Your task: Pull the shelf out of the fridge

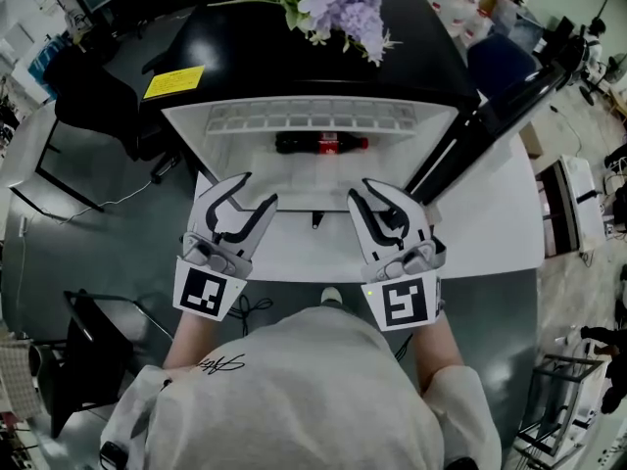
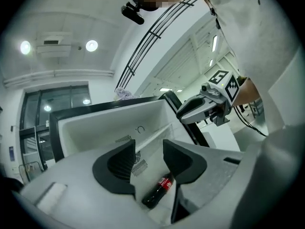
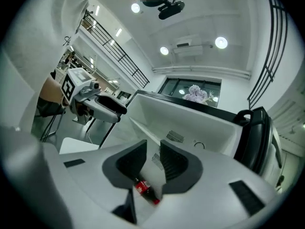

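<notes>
Left gripper (image 1: 258, 190) spread, empty; right gripper (image 1: 358, 190) barely parted, empty. Both point up-frame at the shelf (image 1: 392, 162) in the open fridge (image 1: 245, 57), apparently carrying the bottle (image 1: 321, 144). Its long axis runs left-right, about equally near both grippers.

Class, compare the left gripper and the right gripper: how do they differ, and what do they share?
The left gripper's jaws stand wide apart; the right gripper's leave only a narrow gap. The left gripper is before the fridge's left half, the right gripper before the half nearer the open door. Both are empty and point at the bottle lying in the fridge.
</notes>
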The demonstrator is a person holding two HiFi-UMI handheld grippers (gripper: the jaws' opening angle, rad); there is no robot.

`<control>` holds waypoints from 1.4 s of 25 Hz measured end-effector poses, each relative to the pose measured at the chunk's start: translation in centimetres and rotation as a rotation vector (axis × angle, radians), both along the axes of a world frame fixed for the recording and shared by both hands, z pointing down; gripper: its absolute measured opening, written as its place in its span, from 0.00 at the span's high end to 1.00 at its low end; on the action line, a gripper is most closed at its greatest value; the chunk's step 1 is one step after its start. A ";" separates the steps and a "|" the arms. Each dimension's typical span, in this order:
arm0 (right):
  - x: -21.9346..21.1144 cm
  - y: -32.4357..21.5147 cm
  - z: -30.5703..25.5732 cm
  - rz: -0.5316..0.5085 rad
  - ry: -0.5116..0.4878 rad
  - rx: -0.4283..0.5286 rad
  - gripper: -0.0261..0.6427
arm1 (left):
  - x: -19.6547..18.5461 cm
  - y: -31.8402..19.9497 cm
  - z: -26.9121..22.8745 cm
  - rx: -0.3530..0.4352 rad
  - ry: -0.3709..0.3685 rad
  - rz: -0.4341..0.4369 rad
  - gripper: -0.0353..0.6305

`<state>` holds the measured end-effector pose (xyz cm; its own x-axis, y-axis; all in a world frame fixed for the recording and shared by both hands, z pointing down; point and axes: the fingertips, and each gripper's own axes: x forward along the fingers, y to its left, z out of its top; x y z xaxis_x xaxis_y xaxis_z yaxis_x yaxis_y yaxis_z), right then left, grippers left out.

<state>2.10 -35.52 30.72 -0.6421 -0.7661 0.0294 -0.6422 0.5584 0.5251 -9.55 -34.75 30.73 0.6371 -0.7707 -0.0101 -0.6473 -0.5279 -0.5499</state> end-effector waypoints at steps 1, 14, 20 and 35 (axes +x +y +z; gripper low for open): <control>-0.2 -0.4 -0.1 -0.011 0.018 0.005 0.84 | 0.1 -0.3 -0.3 0.018 -0.015 -0.006 0.70; -2.3 -5.4 0.0 -0.022 0.421 0.207 0.63 | 0.7 -6.4 -0.6 0.181 -0.409 -0.166 0.61; -4.1 -8.6 1.0 -0.018 0.549 0.218 0.58 | 0.5 -10.1 0.4 0.191 -0.610 -0.239 0.61; -4.7 -15.5 4.0 0.105 0.802 0.208 0.53 | 1.2 -15.2 2.3 0.174 -0.879 -0.270 0.56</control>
